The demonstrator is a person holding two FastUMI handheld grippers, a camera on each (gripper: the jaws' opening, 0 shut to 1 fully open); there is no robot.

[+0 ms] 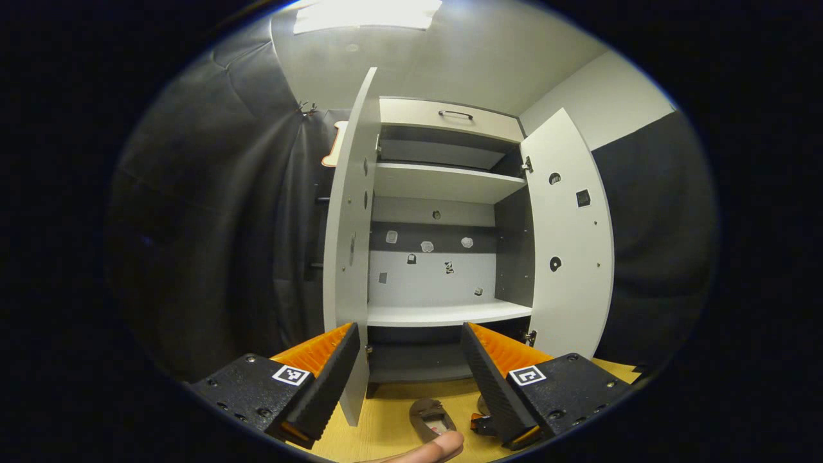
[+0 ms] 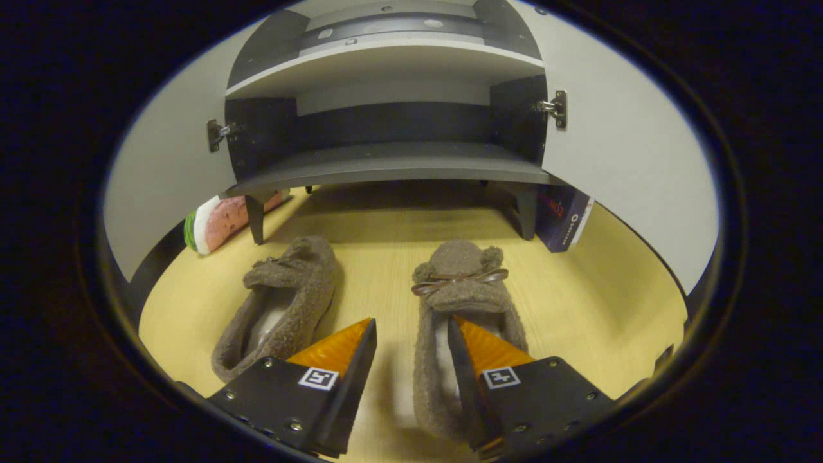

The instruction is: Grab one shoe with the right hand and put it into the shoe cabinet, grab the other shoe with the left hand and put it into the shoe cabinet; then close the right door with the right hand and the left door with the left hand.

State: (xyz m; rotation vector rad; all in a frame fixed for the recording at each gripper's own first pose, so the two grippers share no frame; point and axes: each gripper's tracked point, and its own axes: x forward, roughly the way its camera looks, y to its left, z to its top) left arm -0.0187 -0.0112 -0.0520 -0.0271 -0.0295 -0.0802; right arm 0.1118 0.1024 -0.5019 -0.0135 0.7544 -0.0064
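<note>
While my right gripper (image 2: 411, 334) hangs low over the wooden floor (image 2: 598, 302) with its jaws spread apart, its right finger (image 2: 479, 350) sits inside the opening of the right-hand shoe (image 2: 460, 283) and its left finger (image 2: 344, 347) stands outside that shoe's wall, over the strip of floor between the pair; I cannot tell whether either finger touches the fuzzy fabric, and nothing is clamped. A small bow crosses the top of this shoe, whose toe points toward the shoe cabinet (image 2: 392, 164). Just to the left lies the other shoe (image 2: 283, 302), angled slightly, apart from the first and with its toe also toward the cabinet. Beyond both shoes the cabinet's lowest shelf stands on short legs, with a watermelon-patterned object (image 2: 215, 222) on the floor beside its left leg and a dark box (image 2: 562, 218) leaning by its right leg.

My left gripper (image 1: 411, 350) is raised and released, jaws wide, grasping nothing, and faces the cabinet (image 1: 443, 186) from farther back. Both doors stand open: the left door (image 1: 347, 257) edge-on near the left finger, the right door (image 1: 569, 244) swung out to the side. Light shelves cross the interior and a drawer with a dark handle (image 1: 455, 114) tops it. Low between the fingers I see one shoe (image 1: 429, 415) on the floor and a fingertip of a hand (image 1: 427, 448) at the bottom edge
</note>
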